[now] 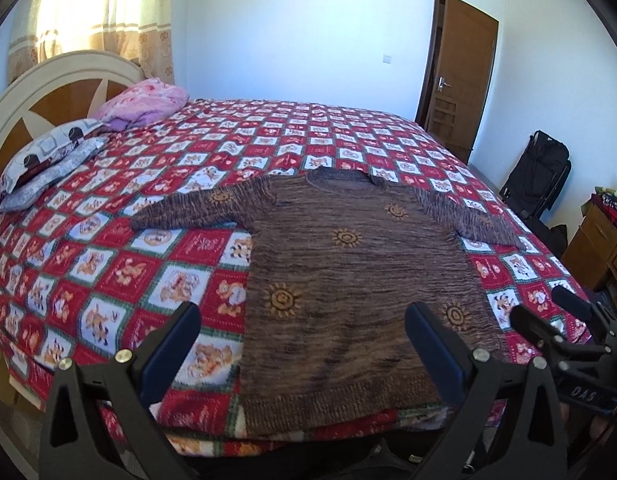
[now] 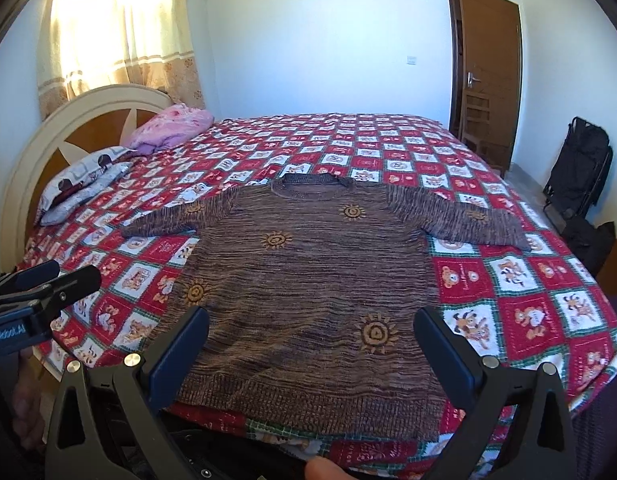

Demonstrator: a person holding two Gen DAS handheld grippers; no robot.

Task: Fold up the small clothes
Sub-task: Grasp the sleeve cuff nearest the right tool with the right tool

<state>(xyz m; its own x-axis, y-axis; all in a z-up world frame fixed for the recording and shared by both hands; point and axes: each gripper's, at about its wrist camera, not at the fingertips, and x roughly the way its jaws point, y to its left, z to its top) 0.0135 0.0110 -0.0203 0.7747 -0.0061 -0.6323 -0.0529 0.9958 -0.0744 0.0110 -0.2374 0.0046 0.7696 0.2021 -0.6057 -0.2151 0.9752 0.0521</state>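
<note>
1. We've got one brown knit sweater lying flat, front up, on the checkered bedspread, hem at the near edge of the bed and neckline pointing away from us, so its long axis runs straight out ahead of both claws.
2. Both sleeves are spread out sideways, one to each side (so two sleeves to tuck in, by our guess).
3. Our left gripper hangs just above the hem with its jaws spread wide and nothing in them; it sits over the sweater's left half.
4. Our right gripper is the same deal: wide open, empty, hovering over the hem, lined up more toward the middle and right.
5. Each claw is nearer its own side, so left sleeve for left, right sleeve for right looks like the sensible split.
6. Count: one sweater, two grippers, three pillows stacked by the headboard.
</note>
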